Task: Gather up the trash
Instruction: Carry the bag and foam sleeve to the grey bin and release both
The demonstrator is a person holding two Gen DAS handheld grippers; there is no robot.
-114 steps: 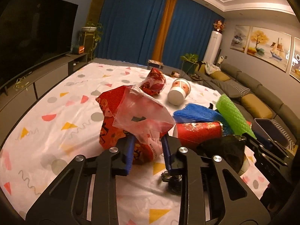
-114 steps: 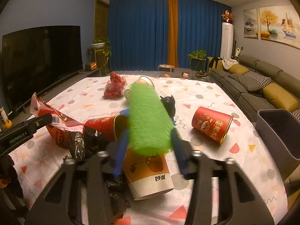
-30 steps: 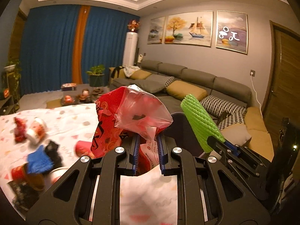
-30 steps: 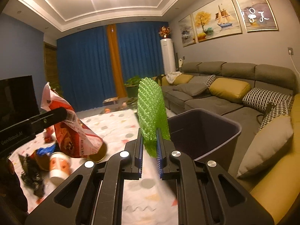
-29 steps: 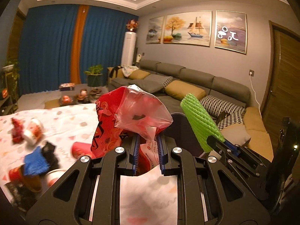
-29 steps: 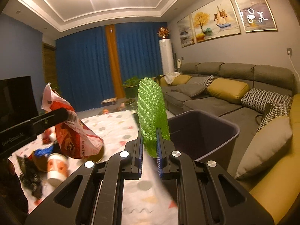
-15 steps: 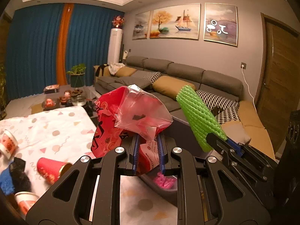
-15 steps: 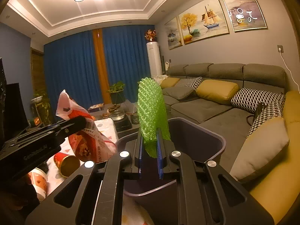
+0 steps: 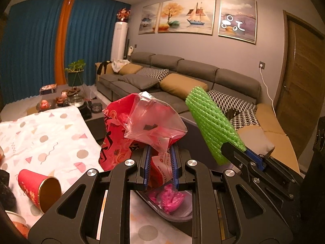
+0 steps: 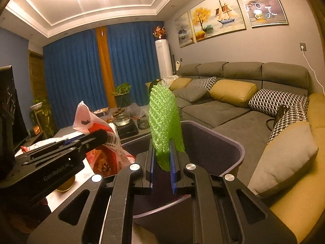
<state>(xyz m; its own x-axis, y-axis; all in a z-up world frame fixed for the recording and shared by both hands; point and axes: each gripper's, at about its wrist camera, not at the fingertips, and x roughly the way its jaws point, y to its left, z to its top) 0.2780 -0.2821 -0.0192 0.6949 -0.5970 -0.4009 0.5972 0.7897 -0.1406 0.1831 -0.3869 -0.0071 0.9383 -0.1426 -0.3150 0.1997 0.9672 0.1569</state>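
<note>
My left gripper [image 9: 160,165] is shut on a crumpled red and clear plastic bag [image 9: 142,126], held up over the near rim of a dark grey bin [image 9: 170,216]. Pink trash [image 9: 168,197] lies in the bin's bottom. My right gripper [image 10: 162,167] is shut on a green foam net sleeve [image 10: 164,120], standing upright over the bin [image 10: 215,144]. In the left wrist view the right gripper [image 9: 233,149] and its green sleeve [image 9: 213,126] are at the right. In the right wrist view the left gripper [image 10: 102,135] with the bag [image 10: 101,140] is at the left.
A table under a white patterned cloth [image 9: 46,140] stretches left of the bin, with a red paper cup [image 9: 38,189] lying on it and more litter at the left edge. A grey sofa [image 10: 233,105] with cushions runs right behind the bin. A low tea table [image 9: 67,101] stands further back.
Both grippers have swung right from the table to the bin and sunk a little, each keeping its load. The bin's inside with the pink trash has come into the left wrist view.
</note>
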